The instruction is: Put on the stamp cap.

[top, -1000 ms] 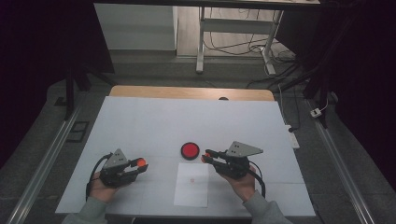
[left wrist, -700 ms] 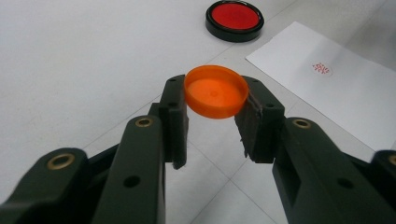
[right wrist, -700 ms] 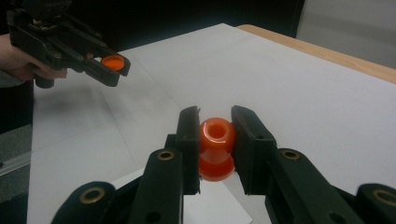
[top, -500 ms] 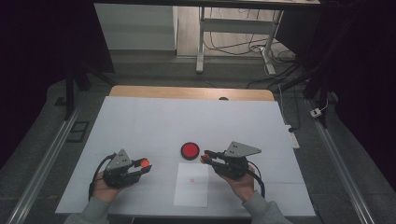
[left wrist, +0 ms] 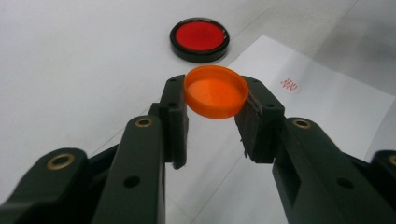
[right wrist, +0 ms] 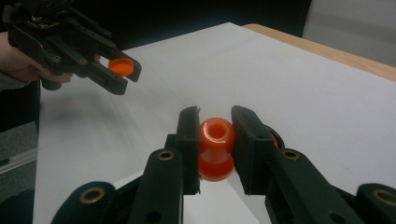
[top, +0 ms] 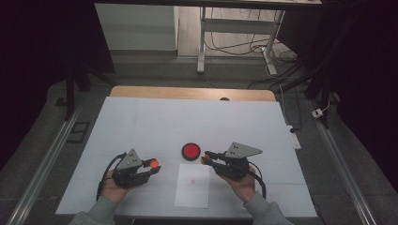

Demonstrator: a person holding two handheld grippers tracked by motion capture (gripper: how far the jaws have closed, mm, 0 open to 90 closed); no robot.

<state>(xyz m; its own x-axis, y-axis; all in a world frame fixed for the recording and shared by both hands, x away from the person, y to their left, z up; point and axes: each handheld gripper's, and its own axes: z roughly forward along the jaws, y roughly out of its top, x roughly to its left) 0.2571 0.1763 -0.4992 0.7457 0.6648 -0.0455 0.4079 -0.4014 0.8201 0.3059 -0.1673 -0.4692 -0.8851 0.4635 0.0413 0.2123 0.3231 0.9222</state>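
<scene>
Left gripper (left wrist: 215, 100) clamps the orange cap (left wrist: 215, 91), ink pad (left wrist: 199, 39) at its 12 o'clock. Right gripper (right wrist: 215, 140) squeezes the orange stamp (right wrist: 216, 147) over the paper sheet (top: 193, 185).

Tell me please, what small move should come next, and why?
Probably bring the left gripper with its orange cap across to the orange stamp in the right gripper. Both grippers are shut on their parts, the two pieces are apart, and the paper already carries a red mark.
</scene>
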